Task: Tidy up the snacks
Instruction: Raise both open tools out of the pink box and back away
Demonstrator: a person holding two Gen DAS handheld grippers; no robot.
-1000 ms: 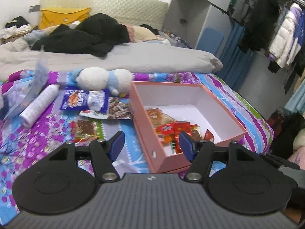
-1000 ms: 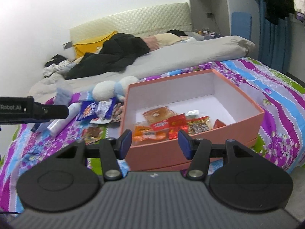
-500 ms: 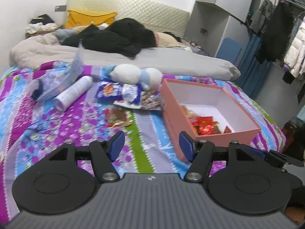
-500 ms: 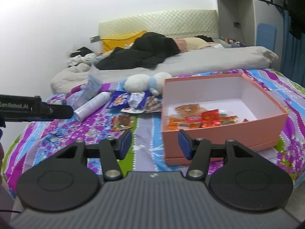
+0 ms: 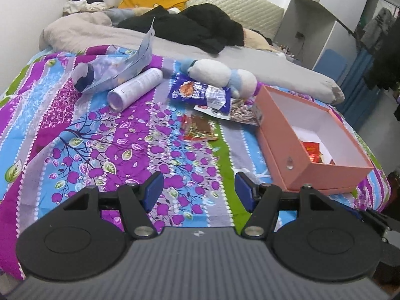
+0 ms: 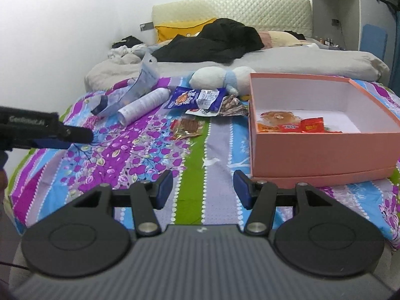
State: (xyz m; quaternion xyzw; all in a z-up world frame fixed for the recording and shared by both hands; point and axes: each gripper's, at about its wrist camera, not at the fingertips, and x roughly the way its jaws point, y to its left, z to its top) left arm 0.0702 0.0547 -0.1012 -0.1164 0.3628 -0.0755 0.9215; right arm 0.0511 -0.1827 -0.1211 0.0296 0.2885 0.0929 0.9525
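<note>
A pink box [image 5: 287,137] [image 6: 322,147] stands open on the bedspread at the right, with several red and orange snack packets [image 6: 295,123] inside. Loose snacks lie left of it: a blue-purple bag [image 5: 197,91] [image 6: 193,97], a red-brown packet [image 5: 198,127] [image 6: 187,127] and a dark crinkly packet [image 5: 243,111] [image 6: 231,105]. My left gripper [image 5: 198,188] is open and empty, low over the bedspread near the front edge. My right gripper [image 6: 203,186] is open and empty, in front of the box's left corner. The left gripper's body shows at the left of the right wrist view [image 6: 37,130].
A white cylinder [image 5: 136,87] [image 6: 143,106], a clear plastic pouch [image 5: 117,70] and a white-and-blue plush toy [image 5: 220,75] [image 6: 220,77] lie behind the snacks. A grey duvet [image 5: 250,62], black clothes and a yellow pillow lie further back. Hanging clothes are at the right.
Both grippers have moved left and back from the box, which now sits further right in both views. More of the bedspread and loose snacks shows. Both stay open and empty.
</note>
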